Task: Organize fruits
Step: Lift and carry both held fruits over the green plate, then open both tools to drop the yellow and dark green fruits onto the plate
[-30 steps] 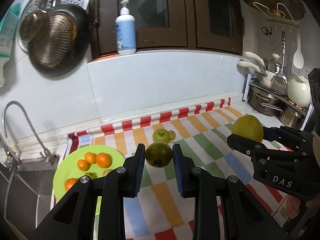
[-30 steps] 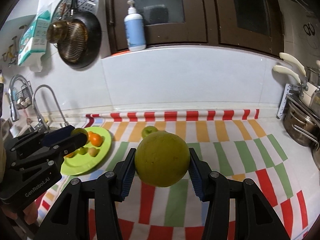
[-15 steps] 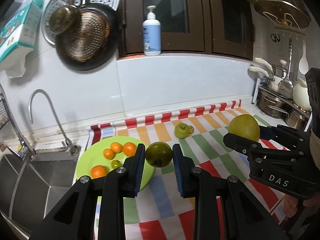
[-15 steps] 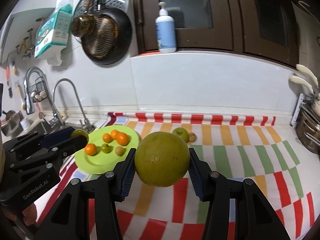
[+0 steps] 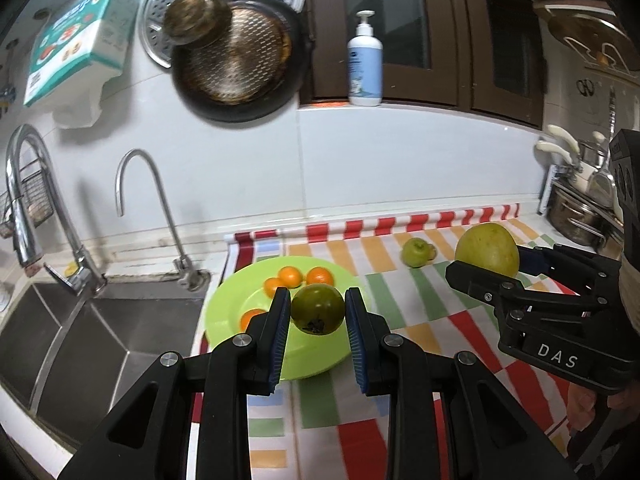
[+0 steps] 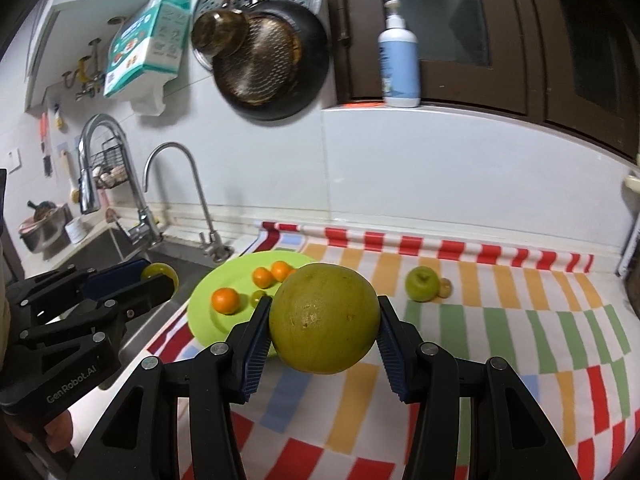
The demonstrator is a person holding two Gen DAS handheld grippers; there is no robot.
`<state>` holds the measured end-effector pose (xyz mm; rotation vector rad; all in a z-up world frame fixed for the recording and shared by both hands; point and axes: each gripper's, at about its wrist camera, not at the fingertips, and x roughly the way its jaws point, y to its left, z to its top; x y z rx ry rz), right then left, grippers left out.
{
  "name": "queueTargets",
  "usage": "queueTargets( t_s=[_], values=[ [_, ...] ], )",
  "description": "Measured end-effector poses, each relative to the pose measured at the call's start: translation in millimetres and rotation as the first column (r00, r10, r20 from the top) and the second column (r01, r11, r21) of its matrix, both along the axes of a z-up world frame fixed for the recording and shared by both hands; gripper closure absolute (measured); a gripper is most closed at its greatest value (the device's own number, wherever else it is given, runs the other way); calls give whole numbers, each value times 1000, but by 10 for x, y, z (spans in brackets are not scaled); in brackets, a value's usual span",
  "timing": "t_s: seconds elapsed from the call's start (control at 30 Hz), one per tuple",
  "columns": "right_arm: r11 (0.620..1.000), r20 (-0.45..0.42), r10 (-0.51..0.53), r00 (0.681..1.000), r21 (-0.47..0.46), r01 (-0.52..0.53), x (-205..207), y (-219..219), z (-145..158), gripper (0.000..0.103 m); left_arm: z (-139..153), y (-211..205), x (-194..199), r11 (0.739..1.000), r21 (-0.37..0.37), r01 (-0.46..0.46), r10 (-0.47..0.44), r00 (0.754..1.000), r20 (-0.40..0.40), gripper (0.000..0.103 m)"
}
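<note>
Gripping a small dark green fruit (image 5: 317, 309) between its blue-padded fingers, the left gripper (image 5: 318, 322) holds it in the air above the near part of the lime-green plate (image 5: 224, 312), which sits on the checked cloth (image 5: 404, 312) at the sink end of the surface. In the right wrist view the same gripper (image 6: 158, 276) appears at the left edge, out over the sink (image 6: 104, 244) side, with only a yellowish-green sliver of its fruit (image 6: 160, 272) showing between the fingers. The right gripper (image 6: 324, 330) is clamped on a large yellow-green citrus fruit (image 6: 324, 324), both pads pressed against its sides, and it hangs above the cloth (image 6: 520, 320) just right of the plate (image 6: 208, 292); from the left wrist camera it shows at the right, the citrus (image 5: 487, 249) sitting at the tip of the black gripper (image 5: 490, 262) marked DAS. On the plate lie several small oranges (image 5: 290, 276), three grouped at the far side and one nearer the front, and the right wrist view also shows a tiny greenish fruit (image 6: 258, 297) among them. Farther back on the cloth rests a green apple (image 6: 422, 283) with a small brownish fruit (image 6: 445, 288) touching its right side, well apart from the plate. A curved tap (image 5: 146, 196) stands behind the sink (image 5: 80, 344), a dark frying pan (image 5: 240, 64) hangs on the wall above, and a white pump bottle (image 5: 364, 68) stands on the ledge.
</note>
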<state>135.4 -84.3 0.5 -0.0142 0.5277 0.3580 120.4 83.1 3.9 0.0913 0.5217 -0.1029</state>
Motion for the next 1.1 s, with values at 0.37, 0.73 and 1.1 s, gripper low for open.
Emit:
queueTargets(
  t_s=[0.37,0.73,1.1],
  values=[
    [993,-35,117,993,-30,-118,256,420,-162,52,-214,284,188,998,-15,-64,63,997,-41,75],
    [978,-102,198,975,-52,-204,630,681,-457,52,-558,422,539,998,-9,-59,57,992,-113,75],
    [969,-177,226,958,-59,-240,1003,831,-770,52,-814,489,863,998,-32,-57,51,985,-164,75]
  ],
)
